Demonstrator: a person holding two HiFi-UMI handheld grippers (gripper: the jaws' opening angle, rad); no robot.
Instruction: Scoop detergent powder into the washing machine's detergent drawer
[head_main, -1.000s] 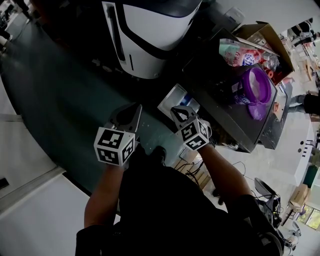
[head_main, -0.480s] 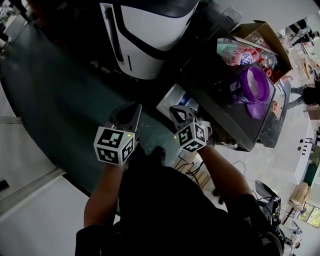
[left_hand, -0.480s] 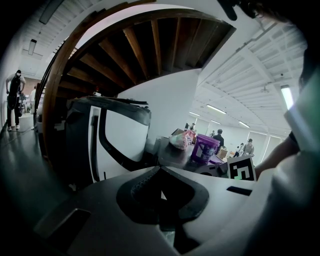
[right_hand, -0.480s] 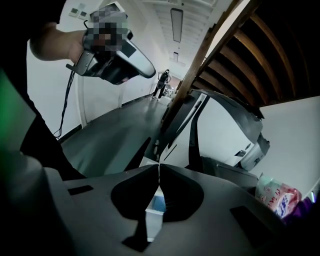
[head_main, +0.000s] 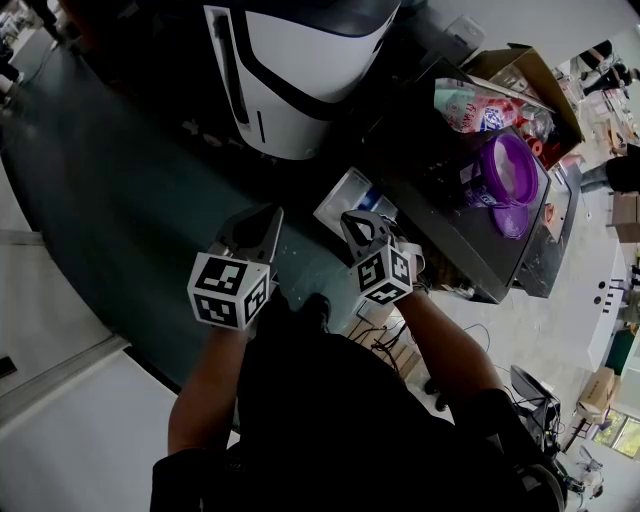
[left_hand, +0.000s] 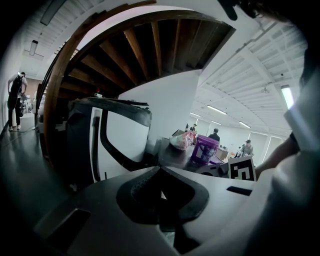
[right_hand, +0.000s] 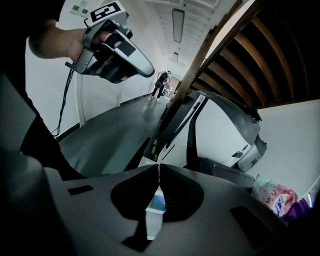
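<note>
A dark green floor (head_main: 120, 210) fills the left of the head view. At its far edge stands a white washing machine (head_main: 300, 70) with a dark top and dark trim lines on its front. To the right of the machine is a dark counter (head_main: 440, 230). At the counter's far end sits an open cardboard box (head_main: 530, 68).

On the counter, near the box, stands a purple tub (head_main: 505, 170), open, with something pale inside. A purple lid (head_main: 514, 222) lies just beside it. A pink printed packet (head_main: 468, 105) lies between the tub and the washing machine. I cannot tell from these views whether the tub or the packet holds the detergent powder.

At the counter's near left corner a white drawer (head_main: 345, 200) with a blue part inside stands pulled out. It shows again low in the right gripper view, beyond the jaw tips.

The person holds both tools low in front of the body, well apart from the tub. The left gripper (head_main: 258, 228) hangs over the floor, jaws pressed together tip to tip with nothing between them. The right gripper (head_main: 360, 228) points at the drawer from just beside it, its jaws likewise closed and empty.
</note>
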